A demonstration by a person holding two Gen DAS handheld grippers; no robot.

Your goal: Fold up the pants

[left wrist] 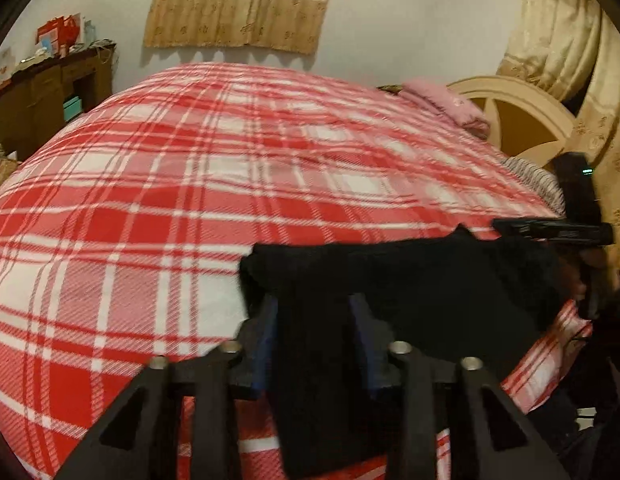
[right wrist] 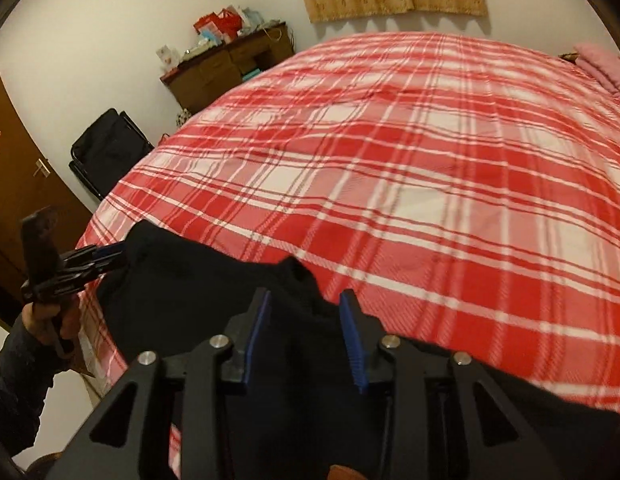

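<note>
Black pants [left wrist: 409, 292] hang stretched between my two grippers above the near edge of a bed with a red and white plaid cover [left wrist: 230, 168]. My left gripper [left wrist: 313, 308] is shut on one end of the pants' edge, cloth bunched between its blue pads. My right gripper [right wrist: 306, 308] is shut on the other end of the pants [right wrist: 182, 292]. In the left wrist view the right gripper [left wrist: 505, 226] shows at the right, in the right wrist view the left gripper [right wrist: 118, 256] at the left. The lower part of the pants hangs out of sight.
A pink pillow [left wrist: 445, 106] and a cream headboard [left wrist: 521, 116] are at the bed's far right. A brown desk [right wrist: 226, 68] with red boxes stands by the wall. A black bag on a chair [right wrist: 106, 148] and a brown door [right wrist: 14, 160] are at the left.
</note>
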